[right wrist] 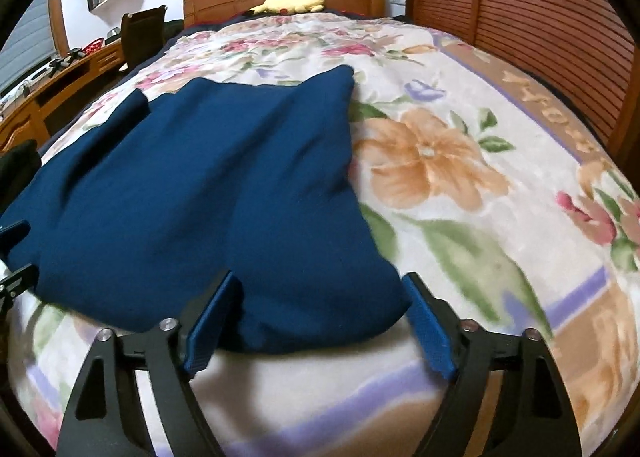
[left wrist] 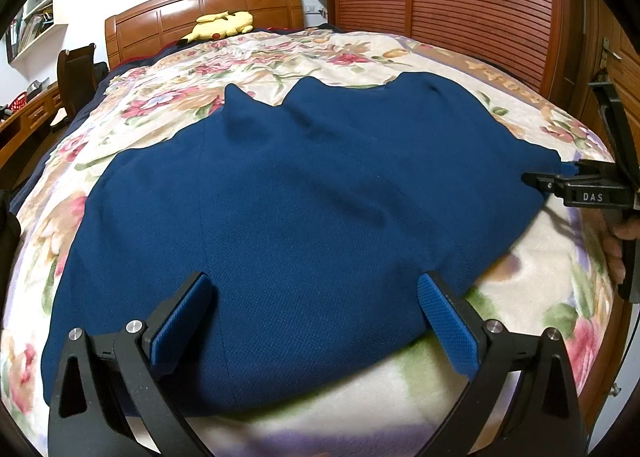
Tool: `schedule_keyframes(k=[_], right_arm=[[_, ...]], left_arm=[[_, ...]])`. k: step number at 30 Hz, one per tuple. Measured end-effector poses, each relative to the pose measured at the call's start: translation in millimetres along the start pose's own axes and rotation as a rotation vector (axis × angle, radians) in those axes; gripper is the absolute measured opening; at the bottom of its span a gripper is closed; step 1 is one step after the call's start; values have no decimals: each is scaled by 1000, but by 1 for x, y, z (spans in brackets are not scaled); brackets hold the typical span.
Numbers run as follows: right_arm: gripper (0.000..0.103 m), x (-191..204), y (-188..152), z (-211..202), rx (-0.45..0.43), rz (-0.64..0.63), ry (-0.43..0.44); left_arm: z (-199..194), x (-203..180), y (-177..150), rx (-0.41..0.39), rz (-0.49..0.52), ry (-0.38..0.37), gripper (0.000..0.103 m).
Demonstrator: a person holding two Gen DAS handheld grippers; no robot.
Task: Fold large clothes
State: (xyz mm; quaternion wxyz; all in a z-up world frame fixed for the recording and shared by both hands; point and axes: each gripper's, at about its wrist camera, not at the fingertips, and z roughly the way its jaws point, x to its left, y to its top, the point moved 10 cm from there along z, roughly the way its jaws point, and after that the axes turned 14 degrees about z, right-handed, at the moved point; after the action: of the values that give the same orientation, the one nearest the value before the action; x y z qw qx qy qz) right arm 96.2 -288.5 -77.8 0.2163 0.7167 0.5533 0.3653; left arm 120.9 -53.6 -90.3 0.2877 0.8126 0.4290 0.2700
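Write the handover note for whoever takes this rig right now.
Left hand-held gripper: open, over the near hem of the dark blue knit garment, gripping nothing.
Right hand-held gripper: open, jaws either side of the garment's near right corner, not pinching it.
Garment lies on the floral fleece blanket on the bed, apparently with one fold already made, its surface fairly smooth.
Left: remaining folds, then tidy the edges.

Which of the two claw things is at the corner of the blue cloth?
The right gripper: its open jaws straddle the blue garment's near corner. The left gripper is midway along the hem.
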Motion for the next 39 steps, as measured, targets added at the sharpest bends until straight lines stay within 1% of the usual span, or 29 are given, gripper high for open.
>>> schedule_keyframes(k=[2,6,7,8,9,10,11,14,22,24,26,28,29,33,37,39], right_arm=[[68,1,-1,1,-4,-5,9],[62,-2,-1,2,-4,-2,29],[58,-2,-1,3,2,2,41],[47,-1,-1,3,13,6,61],[41,1,-2,3,26,9,92],[35,3,-2,2,27,6,101],[33,3,-2,2,26,-3,97],[30,3,2,0,26,-16,95],[28,-1,11,-2,17,-8,107],[27,2,16,-11,-13,-13,122],[23,13,28,-27,-70,-30,159],[21,23,41,-44,-120,-41,198],[21,29,45,-48,-132,-56,198],[20,50,50,-51,-150,-120,181],[19,61,56,-52,-167,-145,199],[18,66,59,-56,-177,-160,207]], left_arm=[[0,0,0,0,3,0,103],[0,0,-1,0,2,-1,103],[-1,0,-1,0,2,-1,103],[0,1,-1,0,3,-1,103],[0,1,-1,1,2,-1,103],[0,0,-1,1,2,-1,103],[-1,0,-1,1,2,-1,103],[0,1,-1,0,3,-1,103],[0,1,-1,0,2,-2,103],[0,1,-1,0,2,-2,103],[0,0,-1,1,2,-1,103],[0,2,-2,2,2,0,103],[0,1,-2,4,2,0,103],[0,2,-5,5,2,1,103],[0,3,-6,0,-4,-6,103],[-4,5,-6,-14,-19,-17,103]])
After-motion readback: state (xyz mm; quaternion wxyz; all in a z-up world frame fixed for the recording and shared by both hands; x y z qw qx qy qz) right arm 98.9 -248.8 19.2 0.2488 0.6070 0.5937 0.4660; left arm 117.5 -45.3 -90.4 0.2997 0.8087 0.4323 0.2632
